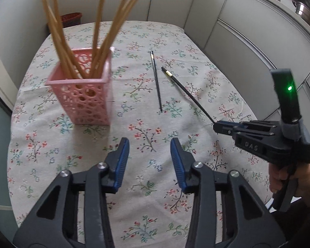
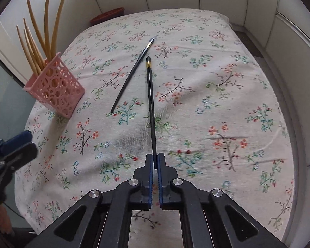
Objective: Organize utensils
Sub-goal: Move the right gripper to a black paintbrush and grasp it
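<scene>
My right gripper (image 2: pixel 155 161) pinches one black chopstick (image 2: pixel 149 103) at its very tip, the rest sticking forward over the tablecloth (image 2: pixel 227 103), so I judge it could pivot or slip out on the way across. My left gripper (image 1: pixel 149 150) hangs open and empty. The pink basket (image 1: pixel 82 95) already holds a splayed bunch of wooden chopsticks (image 1: pixel 97 31) that could block entry; the second black chopstick (image 1: pixel 156 80) lies just right of the basket.

Two black chopsticks (image 2: pixel 149 95); pink holder (image 1: pixel 86 101).
</scene>
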A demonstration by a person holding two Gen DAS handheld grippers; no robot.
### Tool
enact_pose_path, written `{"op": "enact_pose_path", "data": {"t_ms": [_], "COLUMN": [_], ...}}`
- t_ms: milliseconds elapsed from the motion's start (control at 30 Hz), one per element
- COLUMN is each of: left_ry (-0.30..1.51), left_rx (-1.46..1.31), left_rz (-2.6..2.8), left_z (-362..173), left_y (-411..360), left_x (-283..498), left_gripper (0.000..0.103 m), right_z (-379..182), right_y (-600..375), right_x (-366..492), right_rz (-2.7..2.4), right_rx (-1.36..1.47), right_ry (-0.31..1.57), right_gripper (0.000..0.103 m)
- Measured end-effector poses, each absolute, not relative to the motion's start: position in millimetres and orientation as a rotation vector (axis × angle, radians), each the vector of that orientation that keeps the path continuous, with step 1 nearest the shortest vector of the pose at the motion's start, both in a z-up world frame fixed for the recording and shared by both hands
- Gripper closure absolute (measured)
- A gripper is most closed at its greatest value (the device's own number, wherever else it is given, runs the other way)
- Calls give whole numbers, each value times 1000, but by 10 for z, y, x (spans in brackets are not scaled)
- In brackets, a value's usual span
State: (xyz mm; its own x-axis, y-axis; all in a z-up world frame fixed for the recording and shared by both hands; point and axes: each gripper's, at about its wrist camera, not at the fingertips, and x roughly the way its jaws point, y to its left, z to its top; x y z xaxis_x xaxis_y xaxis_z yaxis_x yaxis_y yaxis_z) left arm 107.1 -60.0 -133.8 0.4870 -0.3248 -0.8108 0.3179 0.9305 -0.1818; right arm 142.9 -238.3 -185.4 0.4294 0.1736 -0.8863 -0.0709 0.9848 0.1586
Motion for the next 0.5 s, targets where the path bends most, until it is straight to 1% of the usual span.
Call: {"op": "enact_pose_path", "data": {"t_ms": [67,200,333,400,500], "left_ry": [988,952,975,978,964], "left_rx": [3,47,11,1,4], "left_rz": [-410,-408,-378,-364,-351], "left_z": [-1460,-1638,-1770,-1814,-1854], "left_y": [-758,-994,-1070,-1106,-1146], "left_x": [1131,1275,1439,1493,1570], "left_gripper": [71,71,71,75,77], "right_z": [-1765,-1670,-1703,-1716,-1736], "right_y": [-2496,-2647,-2710,-2724,-2735], "right_x": [1377,1309,1334,1329,1291], "right_rz": [149,137,133,147,167], "right_rx": [118,128,116,106,101], "right_ry": [1094,1077,1107,1119,1125], "right_gripper": [99,99,99,99,99]}}
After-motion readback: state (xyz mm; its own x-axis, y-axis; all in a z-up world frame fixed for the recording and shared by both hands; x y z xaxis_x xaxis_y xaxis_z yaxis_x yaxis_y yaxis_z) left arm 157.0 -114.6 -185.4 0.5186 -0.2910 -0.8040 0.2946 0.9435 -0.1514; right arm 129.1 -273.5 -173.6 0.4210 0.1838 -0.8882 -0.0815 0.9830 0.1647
